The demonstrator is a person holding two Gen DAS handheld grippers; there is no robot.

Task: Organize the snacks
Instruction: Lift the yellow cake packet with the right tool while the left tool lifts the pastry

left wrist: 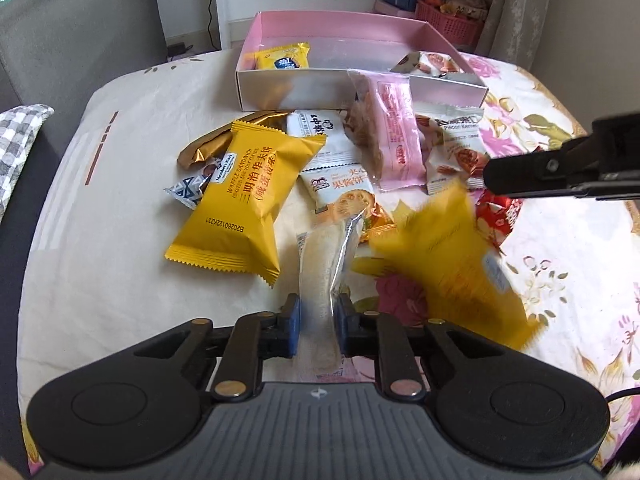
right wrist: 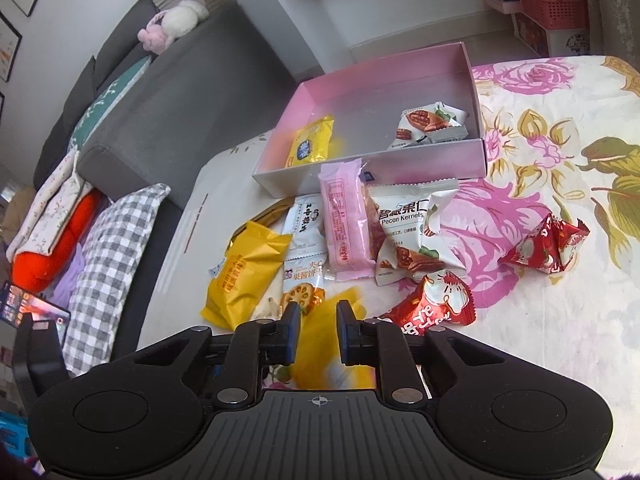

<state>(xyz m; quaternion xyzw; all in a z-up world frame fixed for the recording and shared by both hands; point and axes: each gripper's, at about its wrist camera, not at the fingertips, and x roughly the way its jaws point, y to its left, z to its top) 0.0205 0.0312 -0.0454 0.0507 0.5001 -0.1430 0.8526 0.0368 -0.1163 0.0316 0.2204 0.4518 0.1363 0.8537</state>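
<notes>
While angled down | left tool (left wrist: 318, 316) clamps clear-wrapped bar (left wrist: 326, 264)

box (right wrist: 400, 164): pink card, matt, upper centre | yellow packet (left wrist: 240, 200): glossy plastic film, crinkled, centre left | clear-wrapped snack (left wrist: 328, 256): shiny see-through film, lower centre | red packets (right wrist: 436, 308): shiny foil | tablecloth (right wrist: 540, 360): floral cloth, matt | left gripper (left wrist: 316, 320): matt black plastic, blue pads, brass-coloured pins

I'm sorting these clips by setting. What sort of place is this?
Most likely a home living room: a grey sofa with cushions and a plush toy, a table under a floral cloth, shelves with a pink storage basket.
</notes>
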